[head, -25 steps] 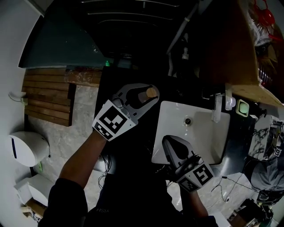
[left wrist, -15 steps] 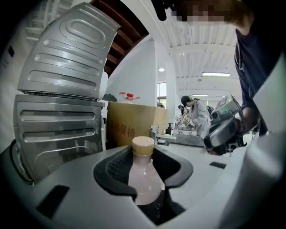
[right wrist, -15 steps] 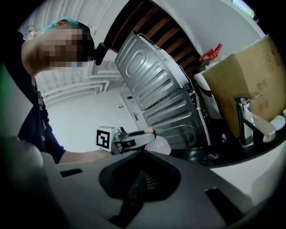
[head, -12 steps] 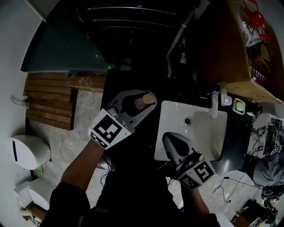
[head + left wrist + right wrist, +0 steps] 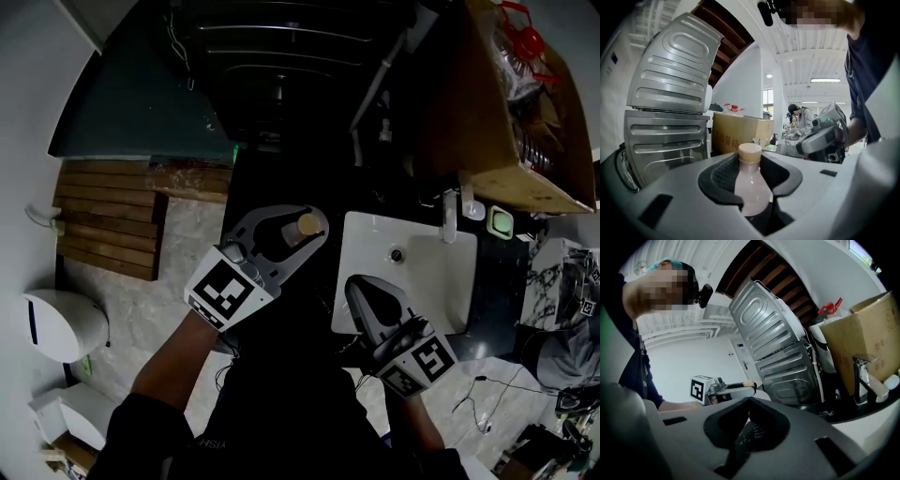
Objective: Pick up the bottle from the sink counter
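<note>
A small bottle [image 5: 306, 226] with a tan cap and pale pinkish contents [image 5: 751, 185] stands upright between the jaws of my left gripper [image 5: 302, 225], which is shut on it below the neck. In the head view that gripper hangs left of the white sink [image 5: 427, 300], over the dark counter. In the left gripper view [image 5: 751, 161] the cap rises just above the jaw pads. My right gripper [image 5: 361, 289] is shut and holds nothing, at the sink's near left corner; its jaws meet in a point in the right gripper view [image 5: 749, 401].
A tap [image 5: 451, 217] and a green soap dish [image 5: 500, 225] sit at the sink's far rim. A big cardboard box [image 5: 497, 112] stands behind them. A ribbed metal appliance [image 5: 665, 93] rises to the left. A wooden slat mat [image 5: 103, 211] lies on the floor.
My left gripper has drifted a little nearer to the person with the bottle still in it. The right gripper has hardly moved.
</note>
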